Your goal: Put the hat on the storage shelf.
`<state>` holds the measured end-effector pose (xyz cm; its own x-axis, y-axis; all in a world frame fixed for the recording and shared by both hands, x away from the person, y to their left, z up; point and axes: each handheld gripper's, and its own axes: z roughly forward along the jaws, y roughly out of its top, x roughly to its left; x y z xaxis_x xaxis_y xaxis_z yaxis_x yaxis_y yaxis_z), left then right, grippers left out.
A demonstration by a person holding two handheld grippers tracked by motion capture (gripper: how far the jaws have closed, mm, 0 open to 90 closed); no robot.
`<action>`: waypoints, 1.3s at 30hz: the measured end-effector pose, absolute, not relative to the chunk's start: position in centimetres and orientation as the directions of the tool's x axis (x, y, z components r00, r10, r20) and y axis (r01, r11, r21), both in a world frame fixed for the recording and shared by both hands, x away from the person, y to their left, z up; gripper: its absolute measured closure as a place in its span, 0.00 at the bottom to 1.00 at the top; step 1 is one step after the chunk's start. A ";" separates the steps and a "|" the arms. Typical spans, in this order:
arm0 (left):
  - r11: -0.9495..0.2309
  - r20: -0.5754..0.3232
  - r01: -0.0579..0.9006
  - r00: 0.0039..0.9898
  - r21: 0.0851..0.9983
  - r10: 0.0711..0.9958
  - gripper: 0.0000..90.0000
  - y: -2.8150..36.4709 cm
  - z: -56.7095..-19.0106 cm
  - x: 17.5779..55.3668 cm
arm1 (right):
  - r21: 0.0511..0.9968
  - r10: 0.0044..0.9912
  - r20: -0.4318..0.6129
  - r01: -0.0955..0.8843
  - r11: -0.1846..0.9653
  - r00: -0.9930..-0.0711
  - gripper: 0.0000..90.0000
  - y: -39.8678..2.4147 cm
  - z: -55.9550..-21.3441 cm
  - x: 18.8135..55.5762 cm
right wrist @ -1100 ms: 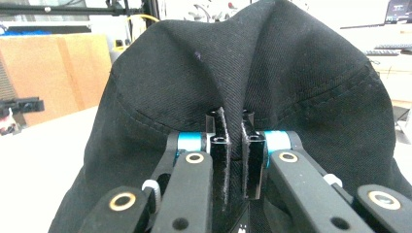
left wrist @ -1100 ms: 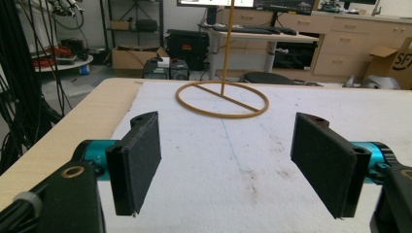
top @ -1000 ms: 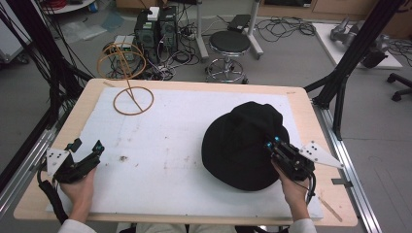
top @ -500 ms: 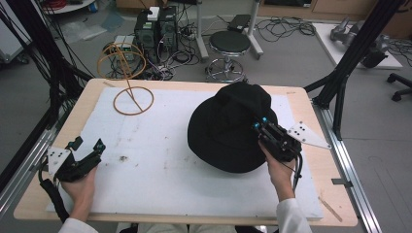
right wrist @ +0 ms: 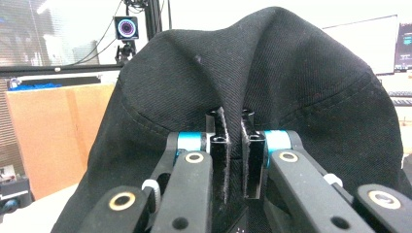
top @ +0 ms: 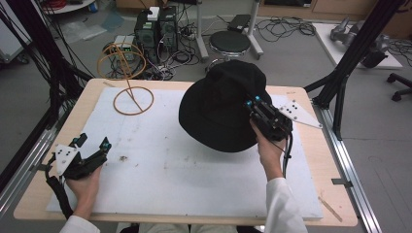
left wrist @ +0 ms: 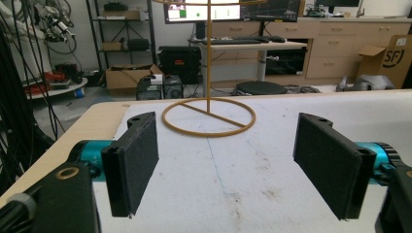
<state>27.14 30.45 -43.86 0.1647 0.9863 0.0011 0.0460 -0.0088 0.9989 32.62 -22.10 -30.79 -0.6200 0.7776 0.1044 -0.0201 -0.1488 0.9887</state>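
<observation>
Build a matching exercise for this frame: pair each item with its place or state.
Items:
1. black fabric bucket hat
2. golden wire hat stand
3. left gripper
4. right gripper

States:
A. jaws wide open, nothing between them
B. upright at the table's far left corner
C. shut on a fold of cloth
D. lifted off the white mat

Pairs: 1-D, 2-B, 3-A, 4-C

The middle and near edge of the worktop point(top: 194, 184) lie bare, giving open passage. The wire stand point(top: 131, 92) rises at the far left corner. The black hat point(top: 218, 107), lifted by the right hand-held gripper point(top: 252, 104), blocks the far right part.
</observation>
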 end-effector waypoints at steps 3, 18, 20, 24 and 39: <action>-0.005 -0.003 0.047 0.162 0.999 0.987 0.27 30.6 -43.9 27.2 | 0.988 0.776 0.107 -0.022 -0.154 -0.622 0.96 -21.5 -30.2 33.3; 0.014 -0.023 0.058 0.162 0.998 0.987 0.27 31.0 -44.1 27.5 | 0.981 0.753 0.111 -0.048 -0.185 -0.649 0.96 -16.3 -28.6 37.6; 0.022 -0.030 0.055 0.161 0.998 0.987 0.27 31.0 -44.1 27.6 | 0.979 0.751 0.125 -0.044 -0.201 -0.648 0.96 -15.6 -28.7 38.1; 0.023 -0.033 0.061 0.163 0.998 0.986 0.27 31.1 -44.1 27.6 | 0.974 0.745 0.135 -0.050 -0.220 -0.653 0.96 -14.0 -28.9 39.0; 0.062 -0.070 0.056 0.155 0.997 0.986 0.27 31.3 -44.1 27.4 | 0.951 0.733 0.117 -0.136 -0.277 -0.671 0.96 -8.1 -28.0 42.1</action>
<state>27.40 31.35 -44.12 0.1545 0.9855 -0.0695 0.0561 0.0615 0.9965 42.12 -8.12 -28.04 -0.6705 0.7325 0.1174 -0.1357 -0.2766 0.9513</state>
